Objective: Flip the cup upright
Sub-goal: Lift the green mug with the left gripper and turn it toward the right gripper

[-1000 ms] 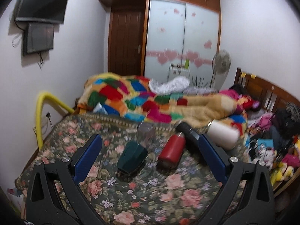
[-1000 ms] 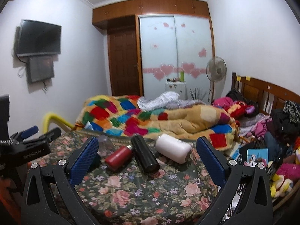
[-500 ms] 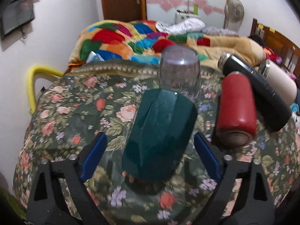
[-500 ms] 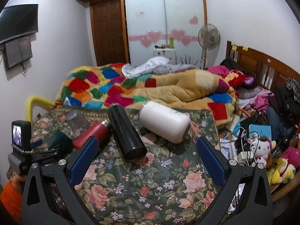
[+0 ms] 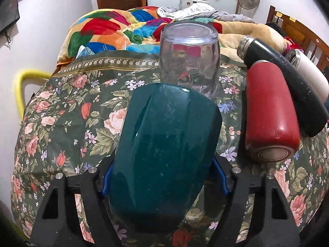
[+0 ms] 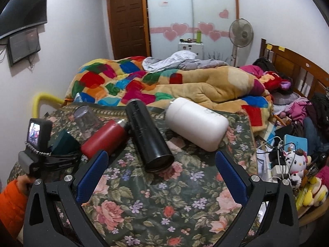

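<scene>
Clamping teal cup (image 5: 164,156), hand-held gripper (image 5: 164,177)

No text, label, brand or number can be read on anything between or beyond the jaws in either view. The camera screen (image 6: 34,132) left of the right jaws is too blurred to tell.

the cup (image 5: 164,158) is dark green and shiny. behind it the glass (image 5: 189,59) is see-through with a little purple tint. the tablecloth (image 6: 160,203) is dark green with pink and red roses and small purple flowers. one bottle (image 5: 269,113) is red, one flask (image 6: 148,135) is black, one jar (image 6: 195,123) is white. the blanket (image 6: 144,82) has patches of red, blue, green, orange and yellow. the gripper pads (image 6: 92,177) are blue.
</scene>
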{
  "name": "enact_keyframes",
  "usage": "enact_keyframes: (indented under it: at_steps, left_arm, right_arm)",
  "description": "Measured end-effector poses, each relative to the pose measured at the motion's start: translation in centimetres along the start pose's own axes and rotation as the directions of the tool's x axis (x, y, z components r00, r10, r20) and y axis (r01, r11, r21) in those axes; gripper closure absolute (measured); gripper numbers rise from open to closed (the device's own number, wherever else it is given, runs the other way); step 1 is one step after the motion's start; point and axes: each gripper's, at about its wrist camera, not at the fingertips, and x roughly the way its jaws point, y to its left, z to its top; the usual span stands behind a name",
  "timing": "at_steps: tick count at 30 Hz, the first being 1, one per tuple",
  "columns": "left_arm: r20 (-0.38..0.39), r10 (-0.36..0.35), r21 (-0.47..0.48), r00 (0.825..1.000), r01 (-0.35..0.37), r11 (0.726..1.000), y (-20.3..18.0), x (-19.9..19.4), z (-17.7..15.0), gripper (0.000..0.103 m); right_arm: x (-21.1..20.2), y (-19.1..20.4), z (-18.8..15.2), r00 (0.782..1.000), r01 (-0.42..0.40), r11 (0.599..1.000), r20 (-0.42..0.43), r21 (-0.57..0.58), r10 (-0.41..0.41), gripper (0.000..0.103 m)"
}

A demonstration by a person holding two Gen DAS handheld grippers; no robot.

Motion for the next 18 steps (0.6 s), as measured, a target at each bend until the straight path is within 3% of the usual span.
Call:
enact_keyframes:
  at_steps: [10, 18]
  left_arm:
    - [-0.014, 0.033, -0.013, 0.999, -0.033, 0.999, 0.0, -1.1, -0.7, 0.031]
    - [0.047, 0.024, 0.011, 0.999, -0.025, 1.0, -1.3, -6.6, -2.1, 0.032]
  right_arm:
    - [-1.2, 2.3, -0.1, 0.999, -0.048, 0.997, 0.007, -0.059, 0.049, 0.0]
    - [-3.1, 3.0, 0.0, 0.998, -0.058, 0.995, 0.035, -0.08, 0.061, 0.0]
